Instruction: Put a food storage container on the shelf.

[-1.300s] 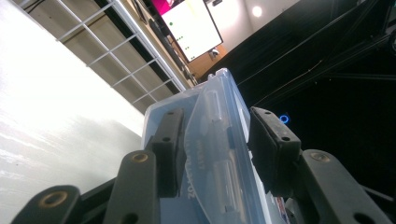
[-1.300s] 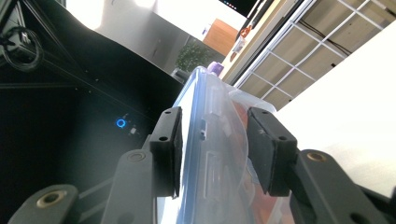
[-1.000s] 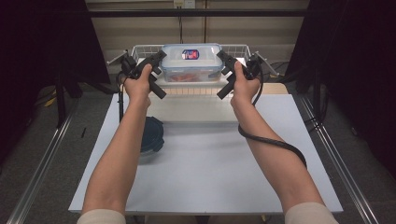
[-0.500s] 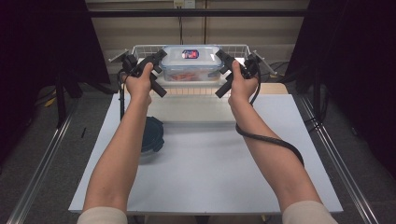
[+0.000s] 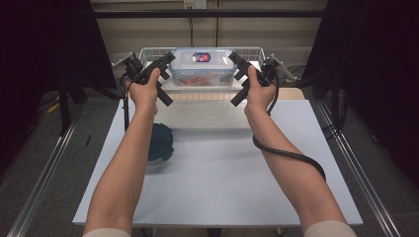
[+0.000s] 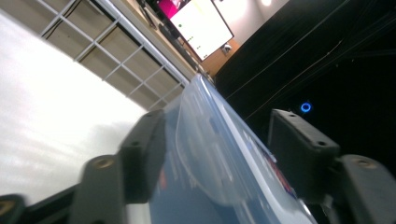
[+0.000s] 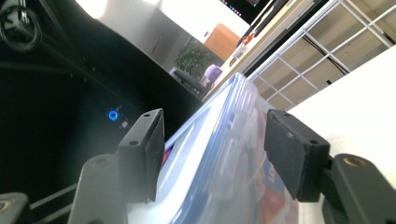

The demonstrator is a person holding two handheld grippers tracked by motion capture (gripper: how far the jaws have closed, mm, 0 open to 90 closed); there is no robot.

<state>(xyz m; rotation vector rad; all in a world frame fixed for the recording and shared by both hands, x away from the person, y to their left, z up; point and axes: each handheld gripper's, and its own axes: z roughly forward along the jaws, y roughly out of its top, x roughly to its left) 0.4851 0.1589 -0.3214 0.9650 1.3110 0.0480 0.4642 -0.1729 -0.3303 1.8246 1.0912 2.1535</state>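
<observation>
A clear plastic container (image 5: 202,69) with a blue-rimmed lid and a red label sits in a white wire basket (image 5: 148,53) at the table's far edge. My left gripper (image 5: 169,79) is at its left end and my right gripper (image 5: 233,79) at its right end. Both pairs of jaws have just been opening. In the left gripper view the container's lid edge (image 6: 210,158) runs between the jaws of the left gripper (image 6: 215,121), with a gap to the right jaw. In the right gripper view the container (image 7: 224,154) lies between the spread jaws of the right gripper (image 7: 215,116), clear of both pads.
A dark blue round lidded bowl (image 5: 160,143) sits on the white table (image 5: 222,187) under the left forearm. The right gripper's black cable (image 5: 286,153) loops over the table. Metal rails run along both sides of the table.
Both pairs of jaws have spread wider at the container's ends. The hands have stayed where they were and the container has not moved.
</observation>
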